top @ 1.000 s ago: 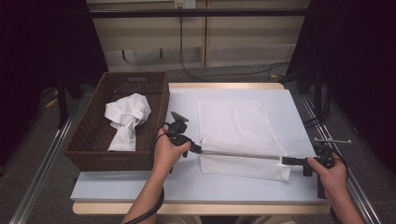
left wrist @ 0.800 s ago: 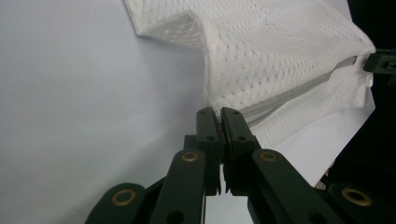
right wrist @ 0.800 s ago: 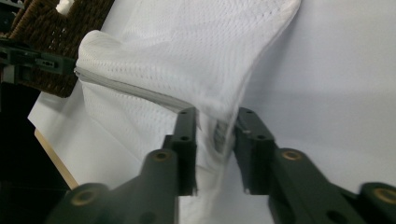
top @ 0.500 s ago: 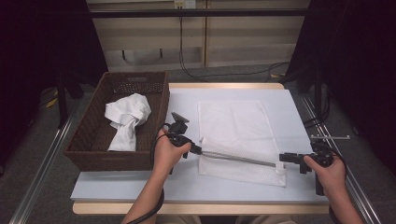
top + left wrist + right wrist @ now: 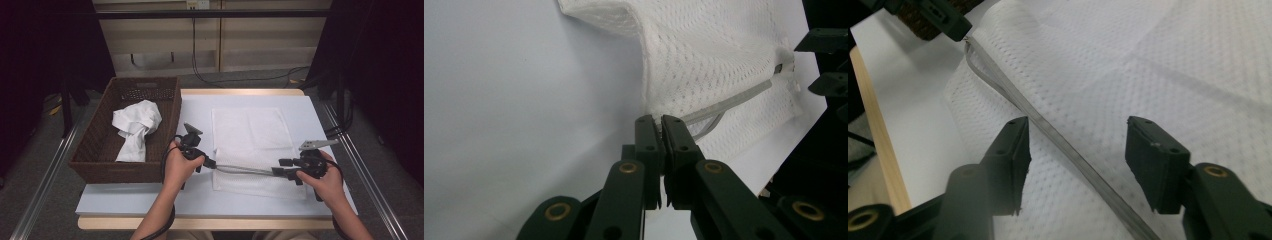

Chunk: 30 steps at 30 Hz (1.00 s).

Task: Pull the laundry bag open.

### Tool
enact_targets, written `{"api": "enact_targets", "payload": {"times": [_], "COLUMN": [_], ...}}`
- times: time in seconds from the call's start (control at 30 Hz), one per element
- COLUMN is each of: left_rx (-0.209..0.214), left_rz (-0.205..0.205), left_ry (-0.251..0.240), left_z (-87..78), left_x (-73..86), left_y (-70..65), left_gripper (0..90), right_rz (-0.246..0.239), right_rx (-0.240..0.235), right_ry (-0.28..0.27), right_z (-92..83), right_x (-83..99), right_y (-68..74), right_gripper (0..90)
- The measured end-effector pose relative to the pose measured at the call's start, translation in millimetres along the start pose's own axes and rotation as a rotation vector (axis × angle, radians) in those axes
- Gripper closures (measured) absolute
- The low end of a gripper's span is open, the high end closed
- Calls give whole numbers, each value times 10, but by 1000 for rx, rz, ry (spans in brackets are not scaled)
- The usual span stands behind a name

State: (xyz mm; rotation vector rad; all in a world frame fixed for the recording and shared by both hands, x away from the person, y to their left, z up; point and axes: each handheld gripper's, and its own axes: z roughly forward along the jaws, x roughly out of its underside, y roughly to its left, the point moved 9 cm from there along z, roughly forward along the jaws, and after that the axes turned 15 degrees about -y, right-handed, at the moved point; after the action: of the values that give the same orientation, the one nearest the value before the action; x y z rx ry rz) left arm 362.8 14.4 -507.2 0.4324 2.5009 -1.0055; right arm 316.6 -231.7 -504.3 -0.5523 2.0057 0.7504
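One table with a pale blue-white top and a light wood front edge stands on a grey floor, with pale cabinet panels and loose cables behind it and dark curtains at both sides. One dark brown woven basket sits at the table's left end. Two white cloths are present: one crumpled cloth inside the basket, and one white mesh towel spread flat on the middle of the table, with its near edge folded over and lifted into a taut line between the two grippers. Two hand-held grippers are in use. The left gripper is clamped on the near left corner of the towel; in the left gripper view its jaws stand together with the fabric pinched at their tips. The right gripper has just been opening; in the right gripper view its fingers stand apart on either side of the folded edge, with no pad pressing on it. Two forearms enter from the bottom edge.
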Motion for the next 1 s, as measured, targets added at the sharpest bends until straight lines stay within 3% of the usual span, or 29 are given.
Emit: {"api": "enact_targets", "payload": {"times": [0.3,0.53,0.6,0.7,1.0], "left_rx": [15,17,5,18,13], "left_rz": [-22,-21,-26,-10,-2], "left_ry": [-1,-3,-19,-5,-12], "left_z": [38,47,58,33,16], "left_x": [39,51,45,49,60], "left_y": [-25,-31,-38,-30,-25], "left_gripper": [867,867,867,866,859], "right_rz": [-96,-179,-209,-236,-230], "right_rx": [-41,-46,-44,-35,-21], "right_ry": [23,57,63,81,74], "right_z": [255,381,415,439,432], "right_x": [43,92,101,99,27], "right_y": [107,118,109,88,77], "right_gripper": [317,326,346,433,690]}}
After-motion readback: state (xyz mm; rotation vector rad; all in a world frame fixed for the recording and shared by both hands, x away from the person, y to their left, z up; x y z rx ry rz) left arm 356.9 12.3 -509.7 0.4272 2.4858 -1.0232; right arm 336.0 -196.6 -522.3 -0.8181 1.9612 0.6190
